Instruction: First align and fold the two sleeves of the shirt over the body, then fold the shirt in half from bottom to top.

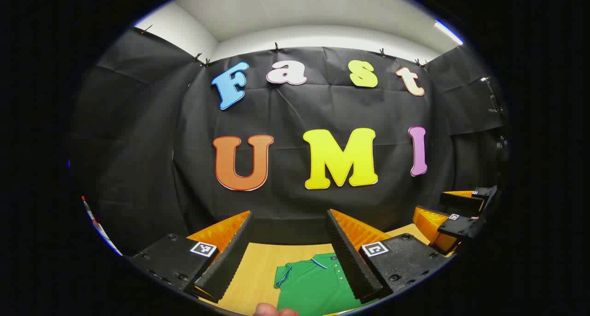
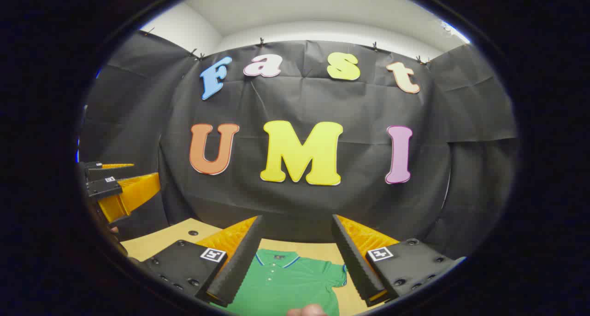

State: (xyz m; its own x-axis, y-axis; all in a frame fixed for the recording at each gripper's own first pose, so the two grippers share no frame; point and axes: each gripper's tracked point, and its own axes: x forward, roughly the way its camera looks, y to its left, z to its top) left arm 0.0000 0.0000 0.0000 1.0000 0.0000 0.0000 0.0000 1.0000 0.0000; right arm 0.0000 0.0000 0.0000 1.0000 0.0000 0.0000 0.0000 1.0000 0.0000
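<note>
shirt [image 1: 318, 283] sits at the bottom centre of the left gripper view, green polo, collar toward the booth wall, lying flat on the wooden table [image 1: 258, 270]. your left gripper [image 1: 288, 251] is held above it with the jaws spread wide, nothing between them, and the shirt shows through the gap. one sleeve with a light trim edge sticks out toward the lower left of the shirt body in this view. a fingertip [image 1: 275, 310] pokes in at the very bottom edge, lower centre.

at the right edge of the left gripper view you can see your right gripper [image 1: 461, 214], farther off, well apart from the shirt.

in the right gripper view the shirt [image 2: 288, 283] is again bottom centre, collar up, button placket visible, a sleeve spreading out to the lower right. your right gripper [image 2: 297, 256] hangs over it, jaws wide, holding nothing. table [image 2: 152, 242] shows bare at lower left. your left gripper [image 2: 115, 187] shows at the left edge, mid height, clear of the shirt. another fingertip [image 2: 306, 311] is at the bottom edge.

sleeves both lie out to the sides, not yet folded over the body. neither claw touches the cloth.
</note>
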